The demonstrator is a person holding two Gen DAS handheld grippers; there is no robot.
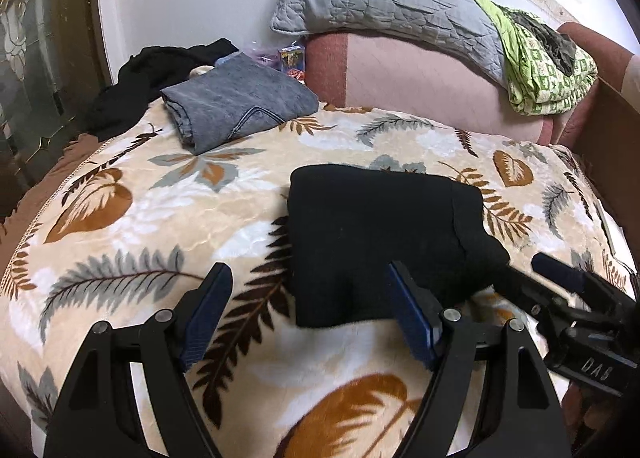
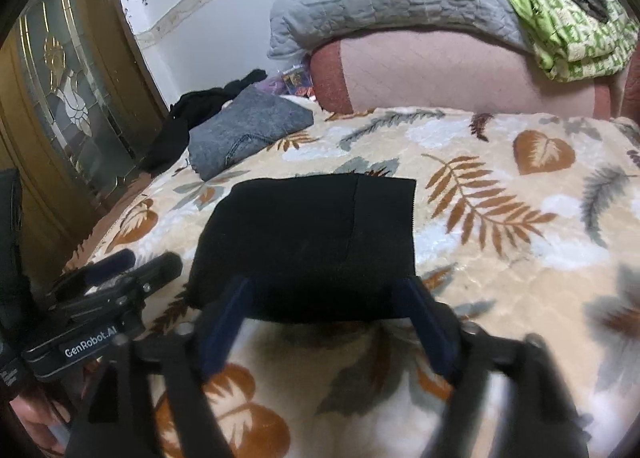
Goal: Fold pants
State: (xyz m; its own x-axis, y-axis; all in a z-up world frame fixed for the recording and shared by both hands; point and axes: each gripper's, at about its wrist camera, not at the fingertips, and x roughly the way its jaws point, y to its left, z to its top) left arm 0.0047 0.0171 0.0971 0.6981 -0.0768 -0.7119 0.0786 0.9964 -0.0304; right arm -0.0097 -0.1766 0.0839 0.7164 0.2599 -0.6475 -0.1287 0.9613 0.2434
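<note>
Fingers [image 1: 408,318] of your left gripper [image 1: 310,314] stand wide apart and empty, the right-hand pad over the near edge of the black pants [image 1: 380,242], the other over bare blanket [image 1: 160,218]. Your right gripper [image 2: 328,322] is spread wide too, holding nothing, its pads straddling the near edge of the pants [image 2: 308,242]; that view is blurred close in, so you cannot tell whether the pads touch the cloth.

The fold looks close to done, so judge this as a tidy-and-finish step. If one more fold is wanted, bring both grippers to the near corners, pinch every layer together, lift low and carry the edge straight to the far side so the corners meet. Otherwise, press the top flat.

The pants lie in the middle of the leaf-patterned blanket as a compact, thick, dark rectangle, a seam running near the right side. The near right corner bulges out of line in the left view. Folded grey jeans [image 1: 236,98] sit well apart at the far left
</note>
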